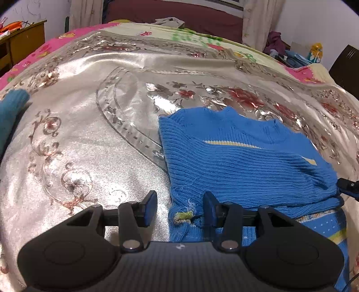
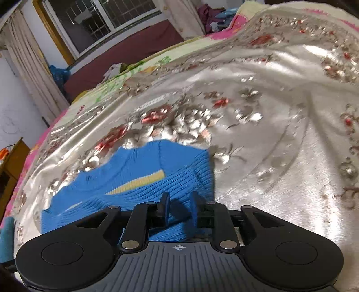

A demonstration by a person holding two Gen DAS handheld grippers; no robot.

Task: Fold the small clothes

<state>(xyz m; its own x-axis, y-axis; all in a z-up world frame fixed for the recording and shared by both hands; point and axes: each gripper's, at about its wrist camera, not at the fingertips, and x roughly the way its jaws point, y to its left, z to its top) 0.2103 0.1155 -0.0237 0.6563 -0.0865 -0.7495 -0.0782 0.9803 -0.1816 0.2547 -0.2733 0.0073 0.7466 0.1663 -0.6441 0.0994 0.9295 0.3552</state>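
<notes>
A blue ribbed knit sweater (image 1: 246,161) with cream stripes lies partly folded on a shiny floral bedspread (image 1: 89,134). My left gripper (image 1: 179,207) is open at the sweater's near left corner. Its right finger (image 1: 209,209) is over the knit and its left finger is over bare satin. A frayed green thread (image 1: 184,215) lies between them, and neither pad presses on cloth. In the right wrist view the sweater (image 2: 134,170) lies ahead. My right gripper (image 2: 180,209) hovers over its near right part, jaws a little apart, with blue knit beneath the gap and not pinched.
A teal cloth (image 1: 11,107) lies at the bedspread's left edge. A wooden desk (image 1: 24,38) stands beyond the bed's left side. Clothes are piled (image 1: 276,42) at the far right. Curtains and a window (image 2: 101,18) are behind the bed.
</notes>
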